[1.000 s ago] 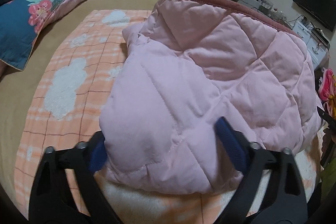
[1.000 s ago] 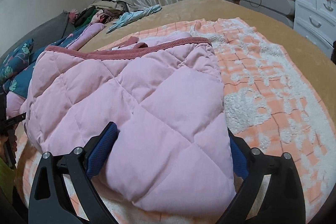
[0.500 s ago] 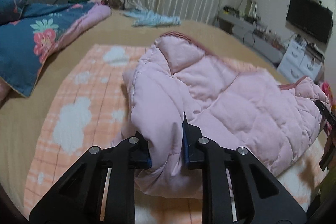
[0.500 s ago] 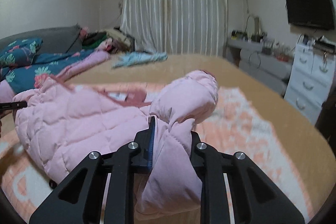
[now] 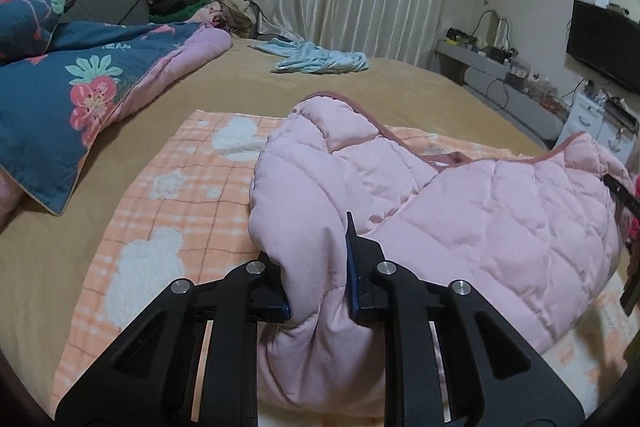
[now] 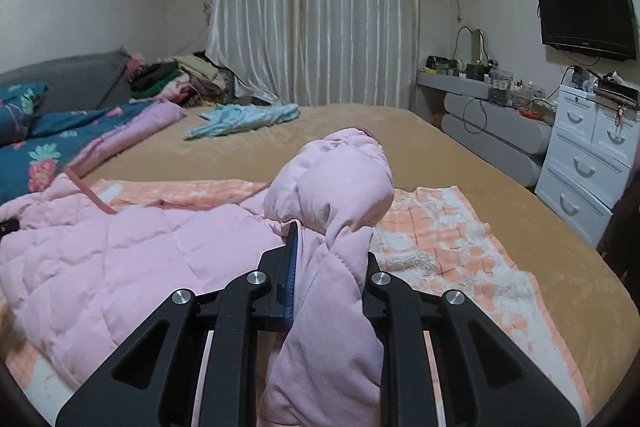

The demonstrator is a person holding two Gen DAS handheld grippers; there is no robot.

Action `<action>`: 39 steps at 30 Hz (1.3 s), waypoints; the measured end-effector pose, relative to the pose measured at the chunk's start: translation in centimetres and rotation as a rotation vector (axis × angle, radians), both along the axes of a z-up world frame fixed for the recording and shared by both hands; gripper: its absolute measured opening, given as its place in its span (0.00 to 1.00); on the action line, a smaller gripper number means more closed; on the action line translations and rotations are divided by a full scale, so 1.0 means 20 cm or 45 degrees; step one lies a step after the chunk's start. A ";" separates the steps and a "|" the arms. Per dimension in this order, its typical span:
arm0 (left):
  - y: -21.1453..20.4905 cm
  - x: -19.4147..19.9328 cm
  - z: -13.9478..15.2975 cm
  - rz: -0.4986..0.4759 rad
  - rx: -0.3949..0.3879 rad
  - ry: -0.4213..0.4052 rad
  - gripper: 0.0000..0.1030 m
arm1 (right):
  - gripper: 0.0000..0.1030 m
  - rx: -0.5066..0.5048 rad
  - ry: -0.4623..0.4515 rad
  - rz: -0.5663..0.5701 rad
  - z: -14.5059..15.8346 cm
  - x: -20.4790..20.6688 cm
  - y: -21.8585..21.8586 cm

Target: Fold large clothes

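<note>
While both grippers pinch the near hem, notes run left to right:

left gripper (image 5: 318, 281): clamped on a bunched fold of the pink quilted jacket (image 5: 460, 227) at its near-left corner; fabric bulges above and below the pads.
jacket position: straight ahead of both tools, near edge raised off the orange plaid blanket (image 5: 160, 195), far part slumped on it; dark pink trim edge (image 5: 440, 159) sags in the middle between the two grips.
right gripper (image 6: 328, 275): clenched on the jacket's near-right corner; a puffy lobe stands up just beyond the tips and a tail of cloth hangs below the jaws.
handling: padded, soft and light by my judgement; no stiffness, so it droops wherever unsupported. Shell looks smooth, so a shallow pinch could slip.
grip points: corners of the hem, bite deep into the quilting, ideally across a stitch line. Keep the tools apart so the edge stays taut.
risk: bulk springs back, so the fold may need pressing flat.
surroundings: floral duvet (image 5: 80, 87) far left of the left tool, light blue garment (image 6: 244, 117) well ahead on the tan bed cover (image 6: 460, 187); both clear of the fold path.
</note>
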State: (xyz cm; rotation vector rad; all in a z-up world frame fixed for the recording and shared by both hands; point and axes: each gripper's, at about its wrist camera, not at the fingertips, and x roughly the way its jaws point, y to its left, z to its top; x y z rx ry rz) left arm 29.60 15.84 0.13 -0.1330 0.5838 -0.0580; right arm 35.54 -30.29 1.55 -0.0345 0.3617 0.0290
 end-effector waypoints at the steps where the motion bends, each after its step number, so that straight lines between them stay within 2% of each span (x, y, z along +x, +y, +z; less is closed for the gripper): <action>1: -0.01 0.02 -0.01 0.005 0.018 0.004 0.12 | 0.16 -0.008 0.016 -0.013 -0.01 0.04 0.00; 16: -0.05 0.32 -0.18 0.069 0.092 0.159 0.13 | 0.17 -0.056 0.269 -0.115 -0.27 0.39 0.01; 20: -0.06 0.37 -0.22 0.068 0.118 0.182 0.14 | 0.19 -0.030 0.342 -0.146 -0.36 0.46 -0.03; 24: -0.06 0.42 -0.25 0.078 0.130 0.211 0.15 | 0.21 0.001 0.384 -0.157 -0.40 0.51 -0.05; 31: -0.06 0.43 -0.26 0.086 0.132 0.222 0.16 | 0.25 -0.031 0.436 -0.164 -0.44 0.56 -0.04; 34: -0.07 0.44 -0.25 0.089 0.139 0.236 0.18 | 0.32 -0.008 0.451 -0.165 -0.43 0.54 -0.06; 36: -0.08 0.41 -0.23 0.102 0.154 0.237 0.21 | 0.48 0.015 0.461 -0.179 -0.41 0.51 -0.08; 38: -0.08 0.39 -0.21 0.109 0.155 0.246 0.30 | 0.72 0.061 0.447 -0.185 -0.37 0.45 -0.12; 39: -0.08 0.37 -0.20 0.111 0.157 0.250 0.33 | 0.78 0.076 0.438 -0.185 -0.36 0.42 -0.13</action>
